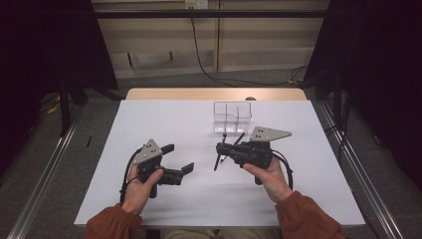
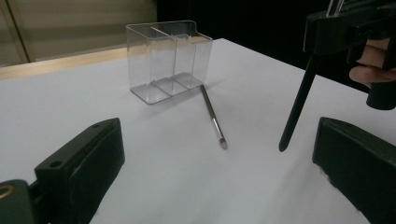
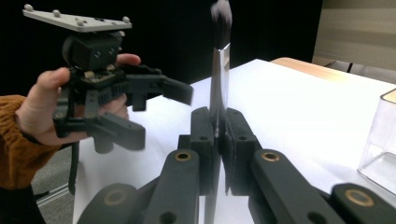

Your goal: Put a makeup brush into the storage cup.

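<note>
Closest to the cam are the person's orange sleeves at the near edge of the bench (image 1: pixel 149 119), one hand on each gripper. Left gripper (image 1: pixel 177 159) sits near the front-left part of the bench, fingers (image 2: pixel 79 163) spread wide w/ nothing between them, just bare white top.

Right gripper (image 1: pixel 222 149) is around the middle of the bench, a bit right of center, fingers (image 3: pixel 201 135) pressed together and pinching a makeup brush (image 3: pixel 219 74) by its handle. In the right gripper view the bristle end sticks up past the fingers, kinda blurry; in the left gripper view the dark handle end hangs down at a slant, tip just above the bench, can't tell if it's touching.

A 2nd thin brush (image 2: pixel 213 116) lies flat on the bench btw the grippers and the clear plastic organizer (image 2: pixel 163 60), one end just beside its base. Organizer stands upright toward the far edge, right of center, w/ divided compartments.
</note>
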`<state>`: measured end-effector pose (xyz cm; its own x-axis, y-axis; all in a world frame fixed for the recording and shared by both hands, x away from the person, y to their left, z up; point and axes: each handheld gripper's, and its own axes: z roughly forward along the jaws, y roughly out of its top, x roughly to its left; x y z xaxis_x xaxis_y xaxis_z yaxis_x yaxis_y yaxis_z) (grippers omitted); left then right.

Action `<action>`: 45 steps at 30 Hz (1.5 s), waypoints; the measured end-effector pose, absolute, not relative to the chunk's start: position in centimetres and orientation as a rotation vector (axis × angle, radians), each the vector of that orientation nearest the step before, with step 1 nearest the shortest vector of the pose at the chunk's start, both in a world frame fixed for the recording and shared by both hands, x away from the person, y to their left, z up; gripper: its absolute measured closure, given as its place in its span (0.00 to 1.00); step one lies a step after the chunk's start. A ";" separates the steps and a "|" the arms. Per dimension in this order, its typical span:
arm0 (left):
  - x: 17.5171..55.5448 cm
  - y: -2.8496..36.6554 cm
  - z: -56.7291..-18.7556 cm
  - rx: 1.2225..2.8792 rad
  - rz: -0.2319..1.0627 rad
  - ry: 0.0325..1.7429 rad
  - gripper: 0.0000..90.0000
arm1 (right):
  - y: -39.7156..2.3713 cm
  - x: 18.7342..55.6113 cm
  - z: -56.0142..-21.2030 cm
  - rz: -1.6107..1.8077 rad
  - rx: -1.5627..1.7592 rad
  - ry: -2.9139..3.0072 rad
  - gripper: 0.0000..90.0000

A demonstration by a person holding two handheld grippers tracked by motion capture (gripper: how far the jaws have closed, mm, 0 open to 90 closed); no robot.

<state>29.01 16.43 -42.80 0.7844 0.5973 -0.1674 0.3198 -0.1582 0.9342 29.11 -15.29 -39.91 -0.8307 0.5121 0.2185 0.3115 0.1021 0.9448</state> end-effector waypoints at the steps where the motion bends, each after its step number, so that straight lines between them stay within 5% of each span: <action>1: 29.0 16.6 -42.8 1.753 0.290 0.715 0.02 | -15.4 29.1 -39.9 1.818 0.836 2.199 0.93; 29: 27.6 24.1 -44.1 1.659 0.414 0.811 0.02 | -16.9 31.4 -38.9 1.760 0.884 2.123 0.93; 45: 26.9 25.0 -44.4 1.672 0.490 0.823 0.02 | -18.0 33.8 -37.5 1.709 0.943 2.068 0.93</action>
<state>26.92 24.99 -44.39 0.6666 0.7383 -0.1028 0.2614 -0.1024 0.9598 33.83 -18.02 -37.52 -0.7406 0.6484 0.1763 0.2955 0.0786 0.9521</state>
